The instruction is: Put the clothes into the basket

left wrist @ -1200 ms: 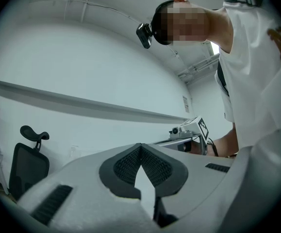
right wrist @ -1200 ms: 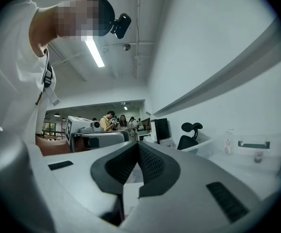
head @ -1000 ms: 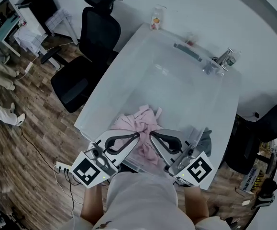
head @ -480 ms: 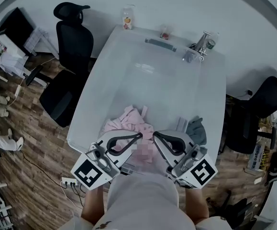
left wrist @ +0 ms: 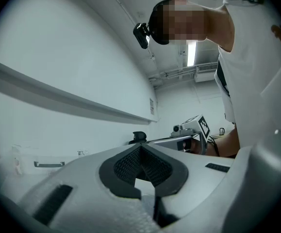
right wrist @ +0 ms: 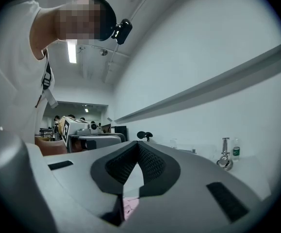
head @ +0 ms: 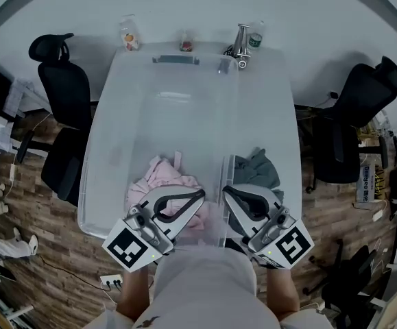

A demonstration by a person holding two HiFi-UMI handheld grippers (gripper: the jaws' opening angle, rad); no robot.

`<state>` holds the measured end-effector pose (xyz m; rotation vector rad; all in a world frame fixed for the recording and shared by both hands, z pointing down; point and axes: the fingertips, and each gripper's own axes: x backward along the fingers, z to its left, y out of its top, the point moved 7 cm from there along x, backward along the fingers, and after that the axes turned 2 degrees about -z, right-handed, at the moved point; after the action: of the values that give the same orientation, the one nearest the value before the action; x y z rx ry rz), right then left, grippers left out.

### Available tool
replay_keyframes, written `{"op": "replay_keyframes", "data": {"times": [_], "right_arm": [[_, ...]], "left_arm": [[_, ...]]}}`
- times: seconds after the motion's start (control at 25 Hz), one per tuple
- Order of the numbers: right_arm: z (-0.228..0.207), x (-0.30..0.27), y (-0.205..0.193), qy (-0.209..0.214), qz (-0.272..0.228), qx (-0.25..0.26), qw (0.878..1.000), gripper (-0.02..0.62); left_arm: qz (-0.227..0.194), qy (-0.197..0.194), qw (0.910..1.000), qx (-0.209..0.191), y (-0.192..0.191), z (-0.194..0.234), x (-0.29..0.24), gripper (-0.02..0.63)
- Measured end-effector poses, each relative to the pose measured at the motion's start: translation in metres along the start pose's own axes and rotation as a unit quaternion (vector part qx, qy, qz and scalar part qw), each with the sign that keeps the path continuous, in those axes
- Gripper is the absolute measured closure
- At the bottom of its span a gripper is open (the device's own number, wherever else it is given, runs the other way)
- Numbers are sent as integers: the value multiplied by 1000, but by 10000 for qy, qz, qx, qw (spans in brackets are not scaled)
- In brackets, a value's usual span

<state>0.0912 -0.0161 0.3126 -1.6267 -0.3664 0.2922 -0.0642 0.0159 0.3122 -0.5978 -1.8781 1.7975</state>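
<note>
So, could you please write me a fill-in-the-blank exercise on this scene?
The clothes inside the clear bin are ____. The grey garment lies on the white table, on the bin's ____ side in the head view. The left gripper and the right gripper both have their jaws ____.
Missing words: pink; right; shut.

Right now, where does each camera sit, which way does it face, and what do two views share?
Head view: on the person's head, facing steeply down at the table and pink clothes; shows shirt, left gripper, right gripper.
Left gripper view: on the left gripper, facing along its shut jaws toward the right gripper; shows shirt.
Right gripper view: on the right gripper, facing along its shut jaws toward the left gripper; shows shirt.
Shared: both gripper views show the head camera.
</note>
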Motion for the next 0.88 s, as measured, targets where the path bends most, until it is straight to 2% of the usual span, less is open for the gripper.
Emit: {"op": "replay_keyframes", "data": {"times": [0.4,0.64,0.88], "right_arm": [[-14,53,-5,-873,-15,-2,9962,591],[-24,85,-14,-1402,74,-55,9901,591],[-34,100,-27,-1820,388,-28,9825,591]], "left_arm": [[88,-883,9961,-1,-10,-19,-57,601],[194,-1238,9921,45,-18,-31,-83,601],[319,-1533,9877,-41,-22,-36,-104,601]]}}
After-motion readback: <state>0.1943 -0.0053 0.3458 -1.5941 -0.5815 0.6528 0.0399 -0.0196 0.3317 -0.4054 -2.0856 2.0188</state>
